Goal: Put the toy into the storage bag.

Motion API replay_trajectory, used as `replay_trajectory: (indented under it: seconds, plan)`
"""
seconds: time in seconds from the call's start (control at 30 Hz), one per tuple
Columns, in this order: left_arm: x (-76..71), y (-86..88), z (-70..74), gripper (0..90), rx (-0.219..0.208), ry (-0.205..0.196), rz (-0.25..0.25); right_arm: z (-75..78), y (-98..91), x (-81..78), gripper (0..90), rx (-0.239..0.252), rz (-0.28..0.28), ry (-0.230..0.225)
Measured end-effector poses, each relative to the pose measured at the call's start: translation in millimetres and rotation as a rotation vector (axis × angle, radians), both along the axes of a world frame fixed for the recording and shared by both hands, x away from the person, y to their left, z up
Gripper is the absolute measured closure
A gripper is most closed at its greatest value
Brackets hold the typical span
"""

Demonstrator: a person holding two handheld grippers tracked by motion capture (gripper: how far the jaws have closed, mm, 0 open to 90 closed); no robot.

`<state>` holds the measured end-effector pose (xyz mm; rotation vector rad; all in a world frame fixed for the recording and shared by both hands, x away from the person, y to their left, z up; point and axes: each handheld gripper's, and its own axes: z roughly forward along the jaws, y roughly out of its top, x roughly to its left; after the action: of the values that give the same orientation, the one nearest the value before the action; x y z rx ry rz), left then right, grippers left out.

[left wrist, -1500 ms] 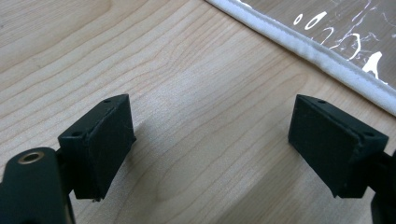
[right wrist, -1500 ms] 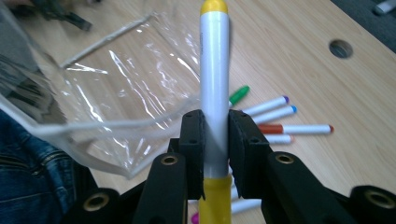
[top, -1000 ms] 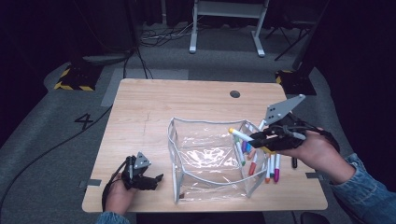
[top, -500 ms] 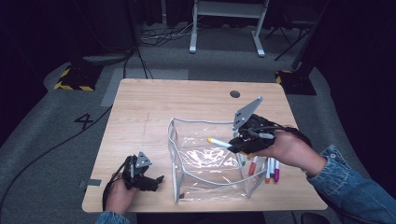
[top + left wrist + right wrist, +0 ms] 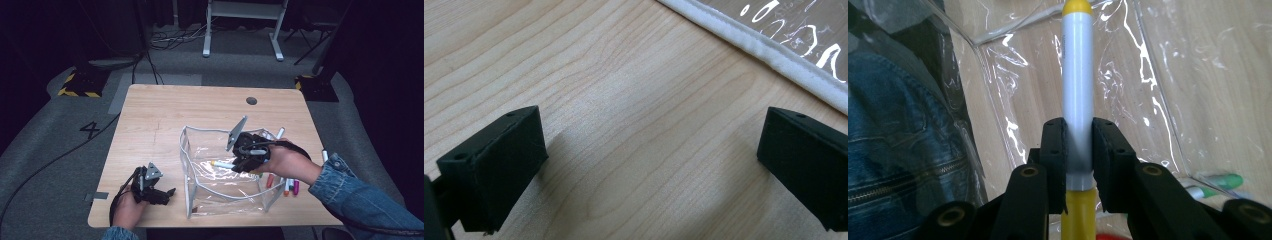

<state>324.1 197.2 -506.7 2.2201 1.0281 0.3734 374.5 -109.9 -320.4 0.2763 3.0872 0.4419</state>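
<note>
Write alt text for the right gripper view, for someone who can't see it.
The right gripper has its two black jaws shut on a white marker with yellow ends, which points away from the camera over a clear plastic pouch on the wooden table. Denim fabric shows through the plastic at left.

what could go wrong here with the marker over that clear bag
The right tongs pinch the yellow-capped marker near one end, so the long free end could swing or slip as it goes in. The clear bag looks soft and nothing holds it: the left tongs rest open on the table beside it, so a nudge might fold its rim or push it into the loose markers beside it.
</note>
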Motion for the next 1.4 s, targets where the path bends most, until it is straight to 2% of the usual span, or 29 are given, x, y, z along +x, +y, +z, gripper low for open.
replay_trajectory:
  seconds: [0.1, 0.2, 0.23, 0.27, 0.3, 0.4, 0.43, 0.47, 0.5, 0.57, 0.8, 1.27, 1.4]
  plan:
    - [-0.3, -0.2, -0.1, 0.0, -0.003, 0.004, 0.000, -7.8, 5.2, 1.0, 76.5, -0.021, 0.010, 0.010]
    - [-0.4, -0.3, -0.1, 0.0, -0.004, 0.006, 0.001, -23.0, 14.7, -0.1, 76.5, -0.071, 0.047, 0.027]
    - [-0.4, -0.3, -0.1, 0.0, -0.004, 0.006, 0.001, -23.0, 14.7, -0.1, 76.5, -0.071, 0.047, 0.027]
    - [-0.7, -0.4, 0.2, 0.0, 0.000, 0.009, 0.005, -29.7, 19.3, -0.7, 76.5, -0.102, 0.068, 0.040]
    - [-0.1, -0.4, 0.1, 0.0, 0.003, -0.001, 0.003, -33.2, 21.6, -1.3, 76.5, -0.113, 0.076, 0.048]
    - [-0.9, -0.8, 0.2, 0.0, 0.000, 0.010, 0.009, -44.2, 28.0, -2.9, 76.5, -0.149, 0.100, 0.072]
    - [-0.3, -0.6, 0.2, 0.0, 0.003, 0.002, 0.005, -47.4, 29.9, -3.5, 76.5, -0.170, 0.102, 0.084]
    - [-1.4, -1.0, 0.3, 0.0, -0.002, 0.016, 0.011, -51.1, 31.6, -4.0, 76.5, -0.184, 0.106, 0.093]
    - [-0.4, -0.7, 0.1, 0.0, 0.001, 0.004, 0.005, -54.8, 33.2, -4.5, 76.5, -0.194, 0.111, 0.095]
    - [-0.9, -0.8, 0.2, 0.0, 0.000, 0.009, 0.008, -61.1, 35.7, -5.0, 76.4, -0.224, 0.125, 0.109]
    - [-0.9, -0.8, 0.2, 0.0, 0.000, 0.010, 0.008, -73.8, 41.7, -10.2, 76.3, -0.296, 0.151, 0.147]
    - [-0.9, -1.4, 0.1, 0.0, -0.001, 0.008, 0.009, -84.3, 48.1, -19.4, 74.8, -0.358, 0.188, 0.154]
    - [-0.9, -1.9, 0.1, 0.0, 0.001, 0.005, 0.014, -85.3, 49.3, -19.6, 73.7, -0.356, 0.188, 0.160]
